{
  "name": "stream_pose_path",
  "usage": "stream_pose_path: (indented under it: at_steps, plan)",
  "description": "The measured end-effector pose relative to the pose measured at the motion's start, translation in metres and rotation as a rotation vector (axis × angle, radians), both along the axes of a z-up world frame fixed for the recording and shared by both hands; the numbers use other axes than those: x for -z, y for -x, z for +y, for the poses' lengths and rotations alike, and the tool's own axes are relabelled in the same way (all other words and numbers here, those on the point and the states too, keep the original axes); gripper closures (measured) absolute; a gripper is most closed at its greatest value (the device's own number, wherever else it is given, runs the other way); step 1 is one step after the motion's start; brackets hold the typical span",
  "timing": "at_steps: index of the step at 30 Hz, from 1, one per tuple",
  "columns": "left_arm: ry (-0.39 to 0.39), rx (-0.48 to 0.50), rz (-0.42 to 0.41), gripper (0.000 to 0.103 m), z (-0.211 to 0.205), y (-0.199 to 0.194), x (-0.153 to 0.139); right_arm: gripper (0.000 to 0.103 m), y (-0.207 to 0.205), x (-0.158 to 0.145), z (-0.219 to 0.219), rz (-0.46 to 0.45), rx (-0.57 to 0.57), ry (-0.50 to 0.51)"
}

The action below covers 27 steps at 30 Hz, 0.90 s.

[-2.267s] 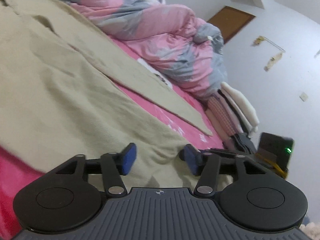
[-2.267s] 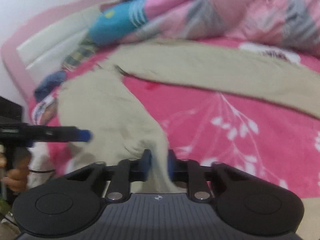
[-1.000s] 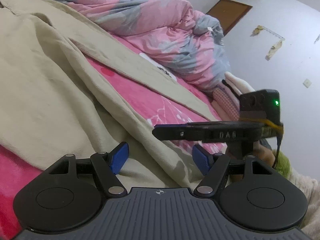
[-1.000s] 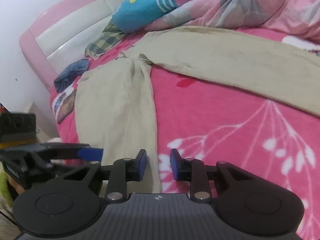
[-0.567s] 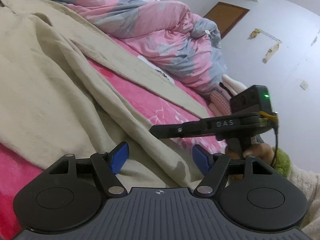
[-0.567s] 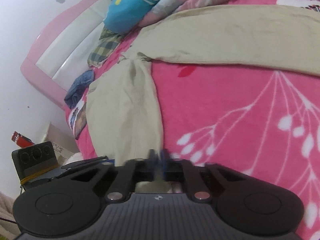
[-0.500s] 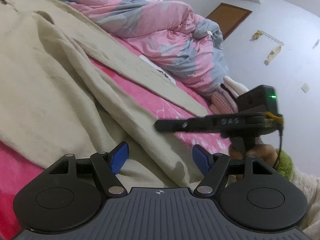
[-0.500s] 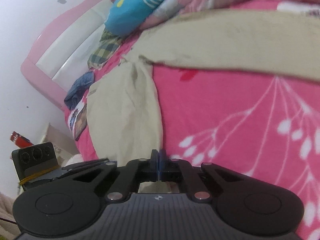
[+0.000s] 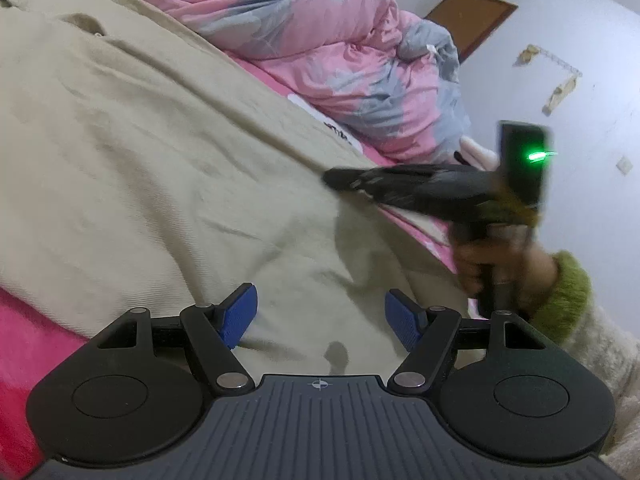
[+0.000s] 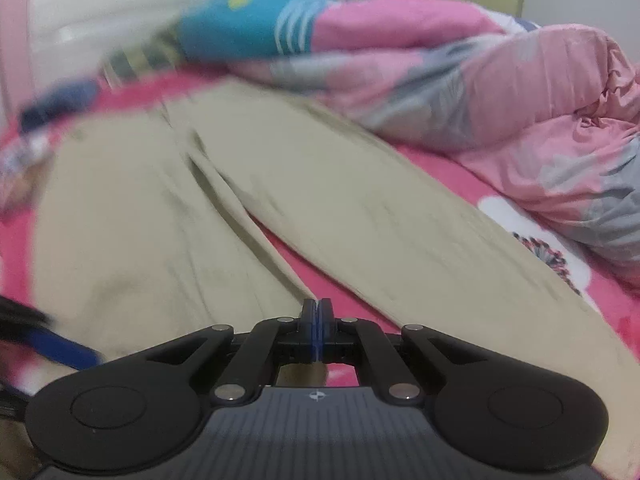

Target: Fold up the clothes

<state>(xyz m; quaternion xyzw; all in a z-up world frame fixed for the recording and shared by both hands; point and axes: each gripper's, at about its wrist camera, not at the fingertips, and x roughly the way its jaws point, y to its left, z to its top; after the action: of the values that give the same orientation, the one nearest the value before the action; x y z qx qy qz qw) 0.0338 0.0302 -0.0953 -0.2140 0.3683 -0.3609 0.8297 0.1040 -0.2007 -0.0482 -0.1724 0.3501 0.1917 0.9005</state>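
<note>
Compared with a second ago, the near trouser leg is lying almost against the far one, with only a thin wedge of pink bedsheet (image 10: pixel 298 268) showing between them. The right tongs (image 10: pixel 317 322) are sitting fully together; whether a pinch of cloth is caught between the pads cannot be told, since beige fabric is showing just beneath them but none is visibly between the blue pads. In the left wrist view those tongs and the hand (image 9: pixel 486 262) holding them are blurring above the cloth. The left tongs (image 9: pixel 320 316) are standing apart, hovering over the trousers (image 9: pixel 152 152) with nothing between the pads. The trousers are lying spread on the bed, waistband toward the headboard, beside the heaped duvet (image 9: pixel 360 72). Judgement: the first fold, leg over leg, is under way but not finished; the lengthwise folds are all remaining.
</note>
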Motion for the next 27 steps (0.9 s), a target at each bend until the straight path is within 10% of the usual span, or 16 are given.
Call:
stream_pose_path:
  at_steps: [10,18,27]
  plan:
    - [-0.033,-0.003,0.013,0.032,-0.006,-0.001,-0.004,0.078,0.002,-0.004,-0.041,-0.121,0.226,0.035]
    - [-0.130,-0.013,-0.022,0.032,-0.021,0.002,-0.012,0.060,0.092,-0.028,-0.191,-0.008,0.543,-0.326]
    - [-0.274,-0.037,-0.092,0.032,-0.043,0.011,-0.021,0.056,0.143,0.015,-0.227,0.118,0.588,-0.465]
